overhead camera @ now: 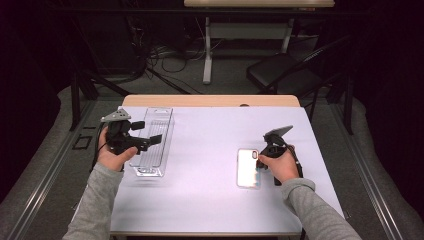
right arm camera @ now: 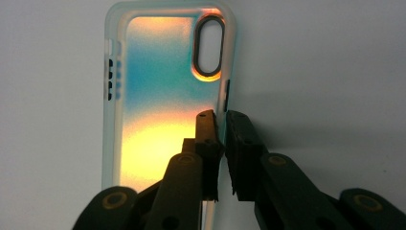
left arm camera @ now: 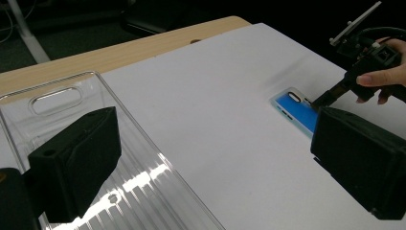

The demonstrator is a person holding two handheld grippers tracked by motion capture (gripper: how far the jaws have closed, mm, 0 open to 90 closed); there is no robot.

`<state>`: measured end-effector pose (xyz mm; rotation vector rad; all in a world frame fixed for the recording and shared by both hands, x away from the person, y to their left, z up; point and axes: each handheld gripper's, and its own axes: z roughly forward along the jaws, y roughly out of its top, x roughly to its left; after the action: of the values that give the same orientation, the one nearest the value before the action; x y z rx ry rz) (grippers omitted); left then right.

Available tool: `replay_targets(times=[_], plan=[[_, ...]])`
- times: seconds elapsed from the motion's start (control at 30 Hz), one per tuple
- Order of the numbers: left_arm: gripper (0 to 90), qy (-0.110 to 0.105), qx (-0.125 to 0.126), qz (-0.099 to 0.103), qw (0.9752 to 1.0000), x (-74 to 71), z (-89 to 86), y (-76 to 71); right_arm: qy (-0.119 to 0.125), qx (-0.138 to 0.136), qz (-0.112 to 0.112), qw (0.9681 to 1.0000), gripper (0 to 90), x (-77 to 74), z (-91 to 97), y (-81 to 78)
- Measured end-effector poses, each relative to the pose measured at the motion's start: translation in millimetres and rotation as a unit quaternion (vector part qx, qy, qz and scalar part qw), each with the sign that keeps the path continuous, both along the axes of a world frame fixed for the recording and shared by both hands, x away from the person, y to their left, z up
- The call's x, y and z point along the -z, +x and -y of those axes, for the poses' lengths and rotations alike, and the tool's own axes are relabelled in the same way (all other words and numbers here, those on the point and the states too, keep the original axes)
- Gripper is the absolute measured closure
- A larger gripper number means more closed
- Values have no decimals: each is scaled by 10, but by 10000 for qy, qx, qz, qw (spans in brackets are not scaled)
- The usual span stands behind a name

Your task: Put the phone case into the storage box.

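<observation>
A phone case (right arm camera: 163, 96), translucent at its rim and iridescent across its back, was seen lying flat on the white table top (overhead camera: 210, 150), with its camera cut-out at the far end. Its long right-hand side wall was clamped between the jaws of the right gripper (right arm camera: 219, 117), which were drawn almost fully together, one jaw inside the shell and one outside, a little below the side-button slot. The case was judged to be light and thin-walled, somewhat flexible rather than stiff, and smooth enough to slide on the sheet or twist in a narrow pinch; a hold on the side wall near the middle of its length, as taken here, was thought the soundest, since the flat back offered nothing to grip and a corner hold would let the shell swing. The right hand (overhead camera: 280, 165) was seen just beside the case on its right. Well apart from the case, to its left, a clear plastic tray (overhead camera: 152, 142) with a ribbed floor and a hang slot at its far end lay along the table's left part. Above that tray the left gripper (overhead camera: 150, 132) was held with its jaws spread wide and nothing between them, the left hand (overhead camera: 116, 156) resting at the tray's near left corner. Beyond the table a dark folding chair (overhead camera: 282, 72) stood on the floor.
</observation>
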<state>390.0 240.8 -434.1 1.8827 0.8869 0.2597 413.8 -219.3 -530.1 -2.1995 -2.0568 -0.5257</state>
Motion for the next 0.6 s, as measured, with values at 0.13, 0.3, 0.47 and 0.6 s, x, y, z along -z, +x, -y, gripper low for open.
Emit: replay_targets(times=[0.13,0.3,0.47,0.6], plan=[[34,-3,-20,6,10000,-1,-6,-1,42,16,41,10000,843,5,5,-2],[34,-1,-22,6,10000,-1,-6,-1,24,71,-39,10000,850,-4,5,2],[34,2,-21,10,10000,-1,-9,1,99,23,-149,9998,851,-27,26,0],[34,-4,-26,9,10000,-3,-16,1,87,77,-17,9999,852,2,29,-5]])
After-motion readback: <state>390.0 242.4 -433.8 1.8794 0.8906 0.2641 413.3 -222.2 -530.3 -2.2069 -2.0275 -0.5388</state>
